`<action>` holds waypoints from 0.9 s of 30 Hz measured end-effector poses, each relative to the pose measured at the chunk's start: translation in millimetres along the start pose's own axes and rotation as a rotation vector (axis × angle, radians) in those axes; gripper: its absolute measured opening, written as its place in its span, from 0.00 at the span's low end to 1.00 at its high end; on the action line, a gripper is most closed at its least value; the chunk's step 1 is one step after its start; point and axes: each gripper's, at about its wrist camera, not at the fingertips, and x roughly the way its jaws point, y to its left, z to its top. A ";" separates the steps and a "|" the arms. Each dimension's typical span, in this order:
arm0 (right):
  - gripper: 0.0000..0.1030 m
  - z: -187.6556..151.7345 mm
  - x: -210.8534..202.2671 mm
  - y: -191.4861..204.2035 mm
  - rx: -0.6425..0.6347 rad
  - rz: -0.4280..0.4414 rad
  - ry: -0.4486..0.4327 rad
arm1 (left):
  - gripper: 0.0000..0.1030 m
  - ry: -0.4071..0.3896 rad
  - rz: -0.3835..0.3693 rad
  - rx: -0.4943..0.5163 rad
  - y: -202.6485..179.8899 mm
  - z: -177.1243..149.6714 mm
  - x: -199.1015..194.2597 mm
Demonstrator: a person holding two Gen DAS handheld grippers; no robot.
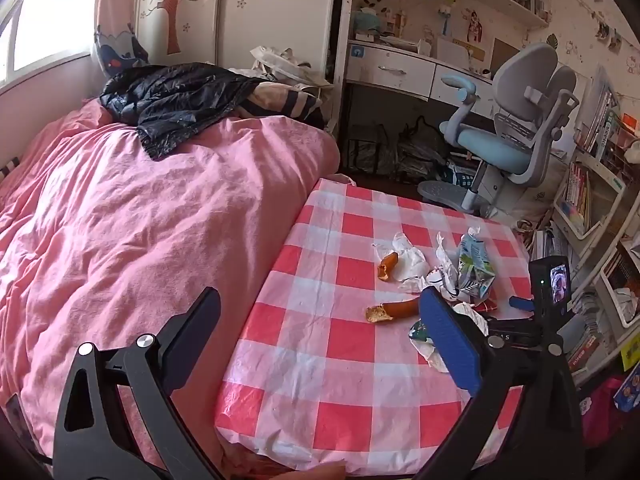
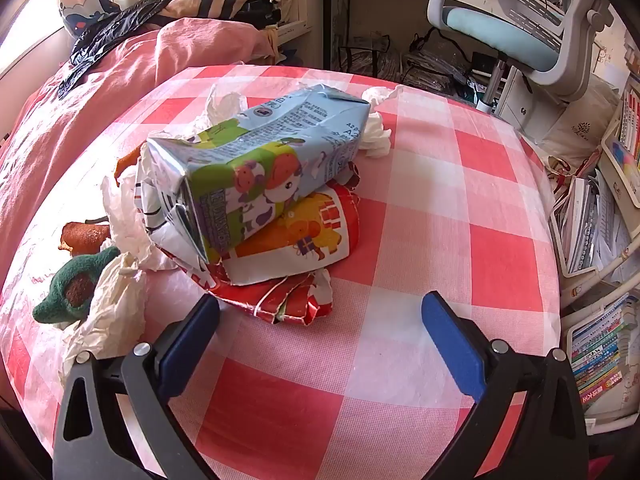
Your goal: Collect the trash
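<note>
**Trash waits on the checked counter**

My left tool [image 1: 320, 320] and my right tool [image 2: 320, 320] both gape wide and grasp nothing. The crushed milk carton [image 2: 256, 160] lies on a flat red wrapper [image 2: 296, 248] on the counter [image 2: 460, 216], just ahead of my right tool. White tissues [image 2: 108, 300] lie beside it.

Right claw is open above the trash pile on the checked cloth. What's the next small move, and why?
Probably ease the right claw forward and down to straddle the crushed milk carton. Both jaws stand wide with nothing between them, and the carton lies on top of the flattened red wrapper just ahead, so it looks like the easiest piece to lift first. The left claw is also open and empty.
</note>
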 end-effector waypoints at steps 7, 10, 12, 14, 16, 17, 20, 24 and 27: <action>0.94 -0.1 0.1 0.0 0.000 0.000 0.000 | 0.93 0.014 -0.049 -0.005 -3.4 -2.6 3.0; 0.94 -0.1 0.2 0.0 0.000 0.000 0.000 | 0.93 0.010 -0.051 0.015 -10.2 -2.9 -0.6; 0.94 -0.1 0.1 0.0 0.000 0.000 0.000 | 0.93 0.007 -0.049 0.025 -14.5 -2.2 -4.4; 0.94 0.0 0.0 0.0 0.000 0.000 0.000 | 0.93 0.006 -0.045 0.028 -16.1 -2.0 -5.6; 0.94 0.1 -0.2 -0.1 0.000 0.000 0.000 | 0.93 0.012 -0.035 0.033 -18.0 -2.0 -4.7; 0.94 0.0 0.0 -0.1 0.000 0.000 0.000 | 0.93 0.013 -0.029 0.036 -18.6 -2.2 -4.2; 0.94 0.0 -0.1 -0.1 0.000 0.000 0.000 | 0.93 0.021 -0.016 0.037 -18.6 -1.8 -1.2; 0.94 0.0 -0.3 -0.2 0.000 0.000 0.000 | 0.93 0.036 -0.018 0.026 -16.9 -2.7 2.6; 0.94 0.1 -0.3 -0.3 0.000 0.000 0.000 | 0.93 0.046 -0.014 0.029 -16.4 -4.1 6.6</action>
